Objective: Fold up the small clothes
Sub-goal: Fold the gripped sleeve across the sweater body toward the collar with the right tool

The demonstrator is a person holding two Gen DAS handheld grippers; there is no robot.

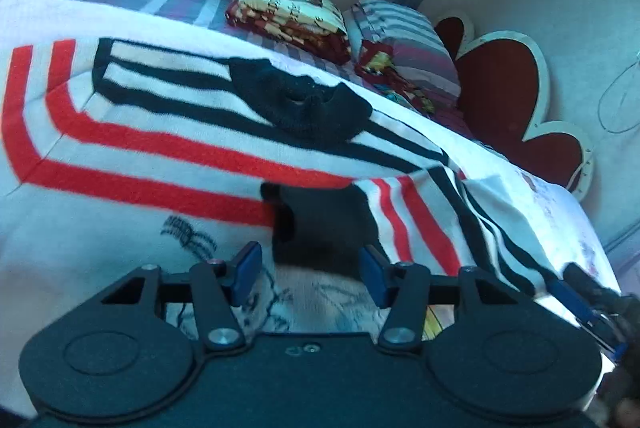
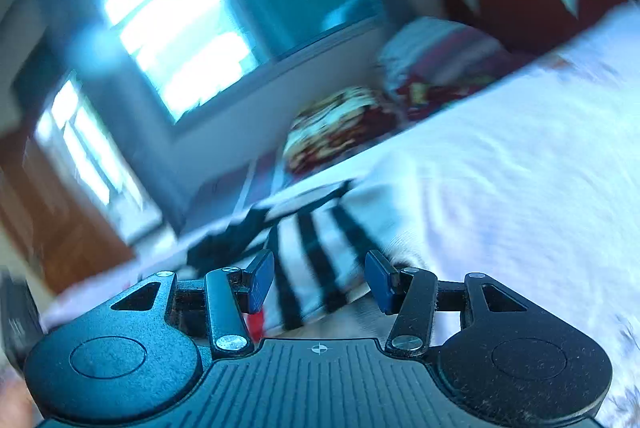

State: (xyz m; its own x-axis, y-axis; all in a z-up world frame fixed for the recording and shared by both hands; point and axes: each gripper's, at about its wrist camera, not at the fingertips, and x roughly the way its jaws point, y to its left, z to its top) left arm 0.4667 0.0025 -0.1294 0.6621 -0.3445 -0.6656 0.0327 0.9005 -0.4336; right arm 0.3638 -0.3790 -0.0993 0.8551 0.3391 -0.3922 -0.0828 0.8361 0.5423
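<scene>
- Left claw [image 1: 310,270]: its 2 blue pads [image 1: 247,264] stand spread, pinching nothing, low over the sweater [image 1: 160,144] with a dark cuff [image 1: 320,224] just ahead of the gap.
- Right claw [image 2: 320,282]: pads spread too, nothing between them, hovering over a striped part of the sweater [image 2: 304,260]; this view is badly smeared, so whether it touches the cloth cannot be told.
- The sweater, white with red and black stripes and a black collar [image 1: 304,100], lies front-up across the bed [image 1: 560,212], 1 sleeve [image 1: 440,224] turned in over the body.
- Step in hand, as I judge it: folding the sleeves inward, with the body fold not yet made.
- Next move likely calls for each claw to drop onto an edge, close on the knit alone and not the sheet under it, then lift and carry it across evenly.
- Left view alone shows the whole garment, the collar, and the right claw [image 1: 592,304] at the sleeve's far side.
- Right view alone shows the windows [image 2: 180,28] and bare sheet [image 2: 520,168] beside the sweater.
- Both show the folded blanket [image 1: 288,16] and pillow [image 1: 404,40] by the headboard [image 1: 508,92].
</scene>
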